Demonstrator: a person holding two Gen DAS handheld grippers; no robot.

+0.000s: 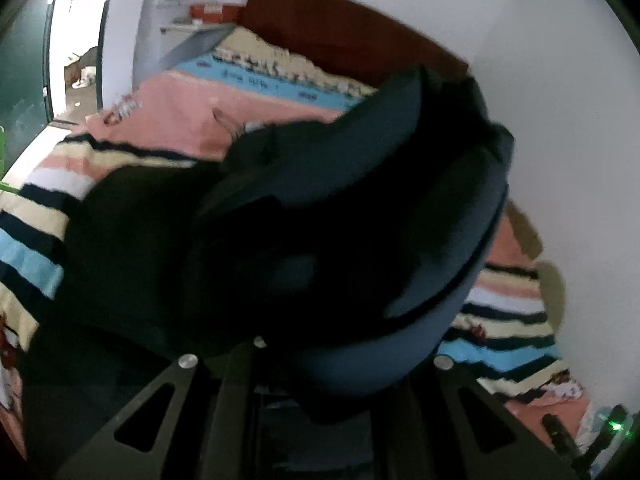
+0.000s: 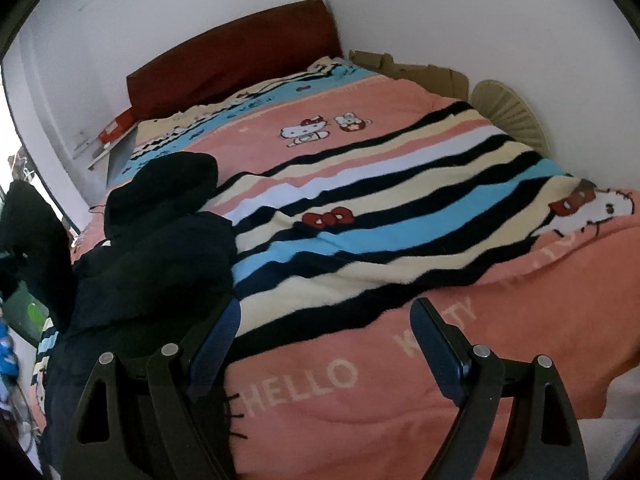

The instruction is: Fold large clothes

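the pink blanket [image 2: 440, 380] on the bed carries pale woven capitals near its front edge: "hello" reads clearly, and just to its right "k" and "ty" of a 2nd word show either side of a gripper finger. small dark lettering on the blanket's blue band by the headboard is too blurred to read.

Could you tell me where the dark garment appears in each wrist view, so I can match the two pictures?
Left wrist view: the dark garment fills the centre, bunched right in front of the left hand-held gripper.
Right wrist view: it lies heaped at the left edge, beside the open right hand-held gripper.
Shared landmark: the dark red headboard behind the striped blanket.
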